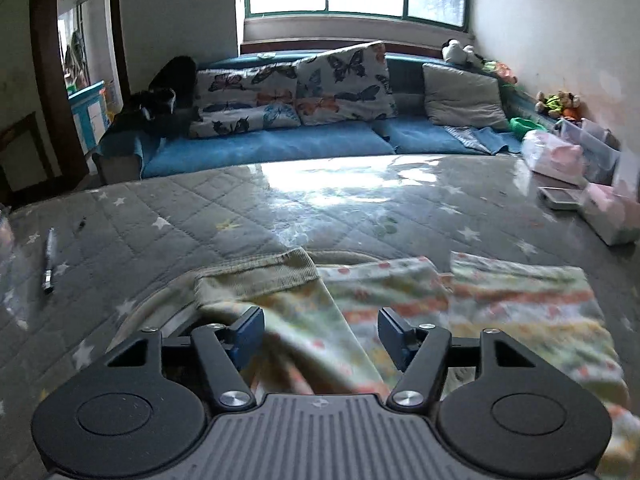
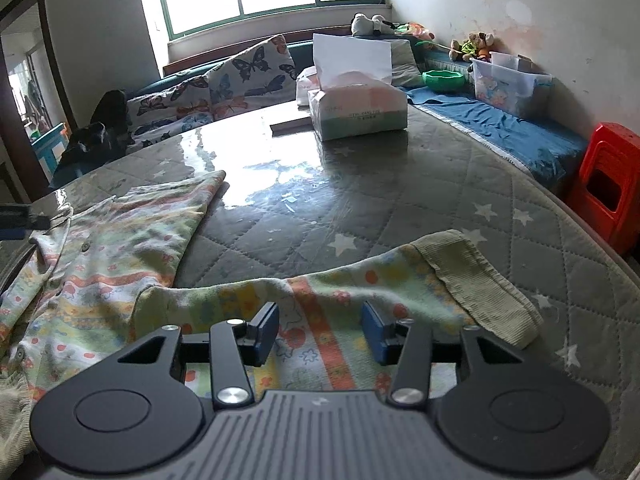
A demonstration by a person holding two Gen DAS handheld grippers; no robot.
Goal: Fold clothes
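Here one garment (image 1: 460, 300) lies spread on the tabletop (image 1: 280, 208), low in both frames. Left claw (image 1: 320, 332): released, sleeve fabric between apart jaws. Right claw (image 2: 320, 332): released over the other sleeve (image 2: 400, 280). Right view alone shows one tissue box (image 2: 360, 108); left alone, one pen (image 1: 49, 260).

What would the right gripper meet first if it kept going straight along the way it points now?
Most likely the patterned garment's sleeve lying on the table: the right gripper angles down at it, jaws open over the fabric. How far off the cloth is, the view does not show.
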